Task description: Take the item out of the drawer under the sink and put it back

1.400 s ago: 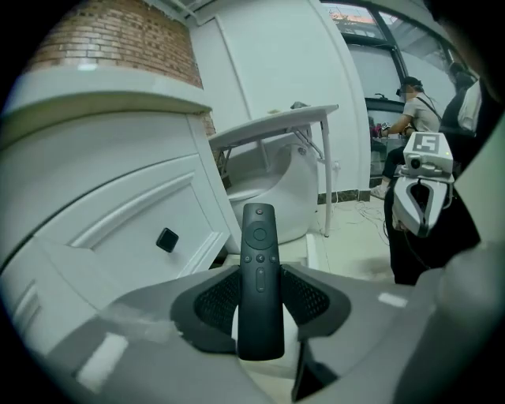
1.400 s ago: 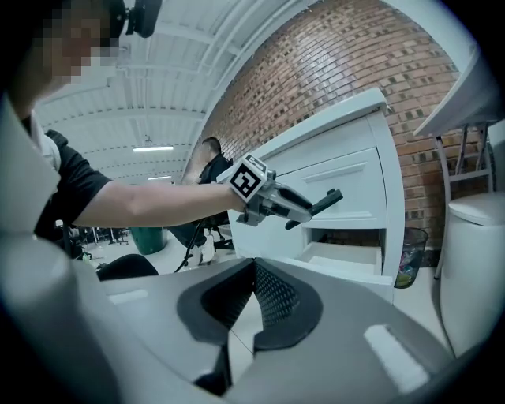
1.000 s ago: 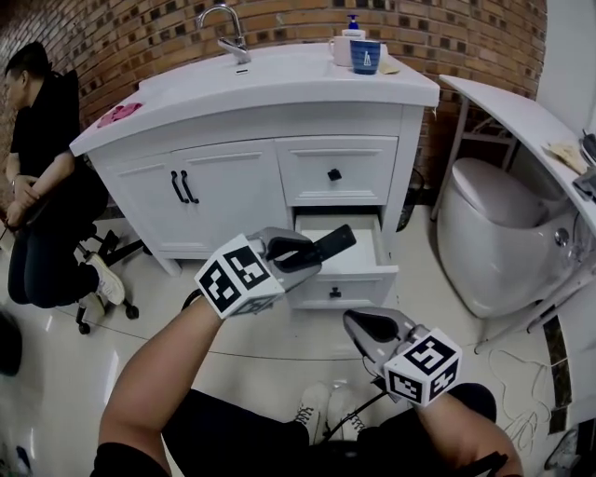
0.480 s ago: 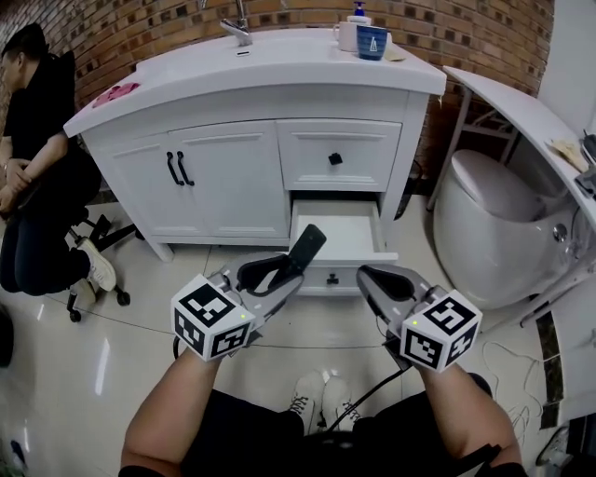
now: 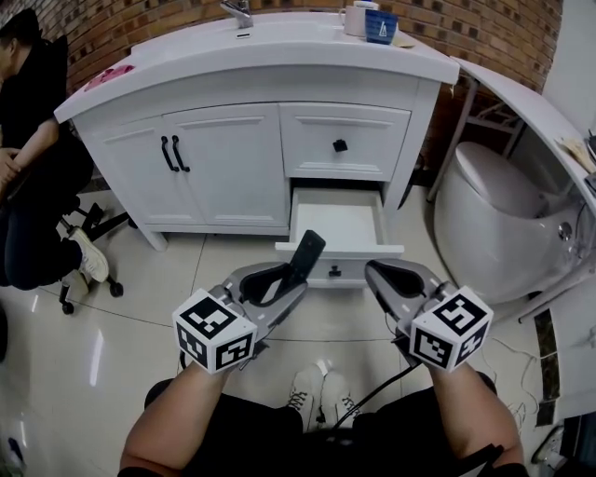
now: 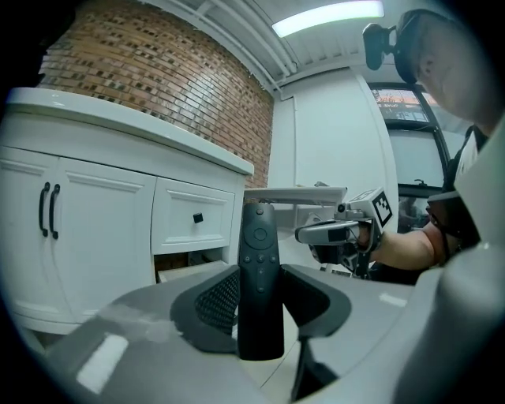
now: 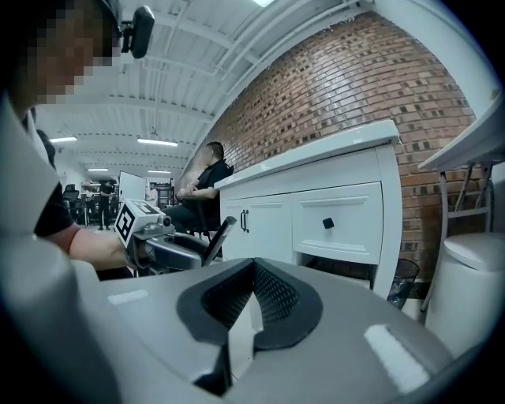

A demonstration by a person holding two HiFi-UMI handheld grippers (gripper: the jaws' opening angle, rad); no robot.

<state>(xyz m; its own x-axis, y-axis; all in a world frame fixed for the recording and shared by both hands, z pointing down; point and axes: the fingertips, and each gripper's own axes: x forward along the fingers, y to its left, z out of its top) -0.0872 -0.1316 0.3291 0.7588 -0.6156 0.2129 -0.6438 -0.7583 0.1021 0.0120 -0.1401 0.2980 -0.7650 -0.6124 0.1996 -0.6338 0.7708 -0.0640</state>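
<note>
remote (image 6: 260, 276) is out of the open drawer (image 5: 340, 222), clamped in my left gripper (image 5: 276, 279) just in front of it. right gripper (image 5: 399, 279), also before the drawer, looks closed on nothing. removal done, i judge; putting it back remains.

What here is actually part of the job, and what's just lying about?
Part of the job: black remote, clamped in the left gripper; open lower drawer; right gripper, empty.
Just lying about: blue cup, pink cloth, faucet, toilet, seated person.
</note>
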